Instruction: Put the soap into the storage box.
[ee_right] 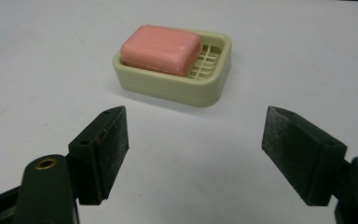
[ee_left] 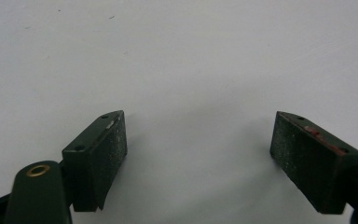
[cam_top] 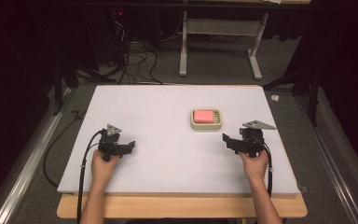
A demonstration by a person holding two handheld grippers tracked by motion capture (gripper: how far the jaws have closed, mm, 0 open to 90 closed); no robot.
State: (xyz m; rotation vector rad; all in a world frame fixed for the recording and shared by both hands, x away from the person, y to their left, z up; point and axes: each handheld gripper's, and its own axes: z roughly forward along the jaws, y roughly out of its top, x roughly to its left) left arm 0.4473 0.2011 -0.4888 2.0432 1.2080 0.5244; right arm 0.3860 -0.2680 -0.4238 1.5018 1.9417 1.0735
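Soap: pink bar (ee_right: pixel 161 49) lies in your cream soap dish (ee_right: pixel 214 79), pushed toward one end so part of the slatted floor shows bare; the slats likely let water drain.
Soap dish place: it sits flat on the white table (cam_top: pixel 158 116), right of the middle and toward the far edge, nearer your right hand than your left.
Right gripper (ee_right: pixel 196 140): you hold it low over the table with jaws spread wide and nothing between them; it points straight at the dish, which stands near but apart from the tips, so a reach forward looks like the natural next move.
Left gripper (ee_left: pixel 198 144): your jaws are wide apart here too, empty, aimed at bare table, well apart from the dish; it seems parked out of the way.
Hands: your left hand (cam_top: pixel 103 164) and right hand (cam_top: pixel 255 163) rest near the front edge.
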